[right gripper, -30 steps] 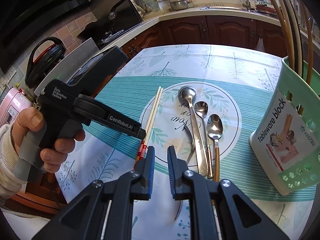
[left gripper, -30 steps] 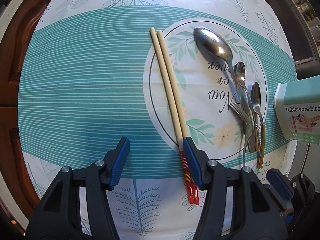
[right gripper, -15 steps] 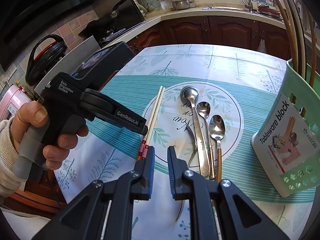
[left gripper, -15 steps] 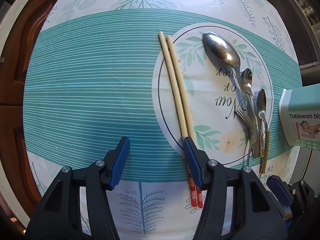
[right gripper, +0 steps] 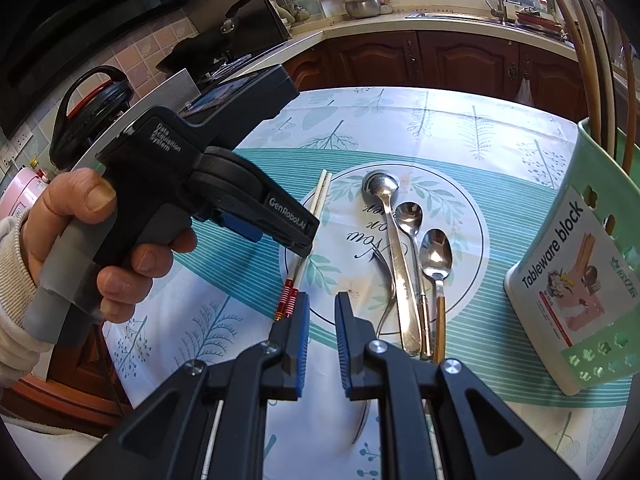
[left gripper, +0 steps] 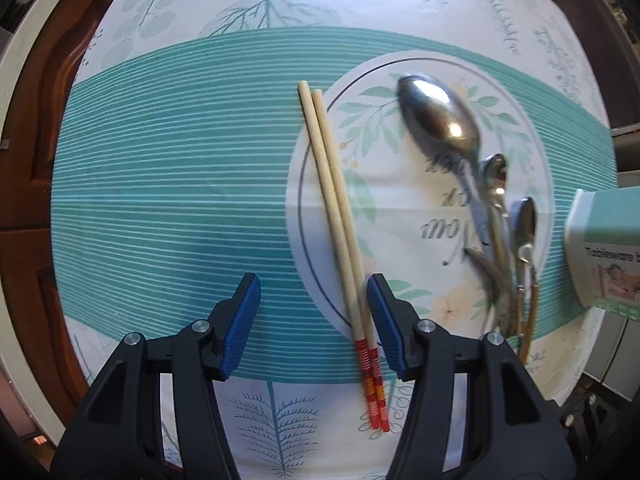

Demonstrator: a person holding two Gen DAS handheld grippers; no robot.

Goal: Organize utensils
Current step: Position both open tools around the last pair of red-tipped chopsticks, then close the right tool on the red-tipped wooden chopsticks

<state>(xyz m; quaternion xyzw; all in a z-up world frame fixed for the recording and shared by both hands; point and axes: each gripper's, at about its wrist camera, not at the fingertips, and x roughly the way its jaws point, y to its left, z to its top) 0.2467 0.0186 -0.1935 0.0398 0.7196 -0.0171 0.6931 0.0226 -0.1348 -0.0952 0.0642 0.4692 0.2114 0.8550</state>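
Two chopsticks lie side by side on the tablecloth, and over the last second they have slid, in the left wrist view, from under the right-hand pad into the gap between the fingers. The left gripper points down over them with its fingers apart and nothing clamped; the red-striped ends sit just inside the right-hand pad, not centred. To my eye the hand is lining up to pinch the pair, and it needs a little more sideways travel before closing.

The right gripper has not moved: its fingers stand nearly together, a narrow gap showing, with nothing between them. It hangs above the near edge of the printed circle.

Both chopsticks are pale, smooth, round wood, tapering away from the red and orange banded ends. Beside them, well apart, three spoons of polished steel lie in a row, one with a wooden handle; a fork curves next to them, partly hidden. The cloth looks slick, likely plastic, printed with teal stripes and leaves. At the table's right stands the holder, a pale green plastic caddy with cut-out holes and a label; long sticks already rise from it. Nothing on the cloth is stowed yet.
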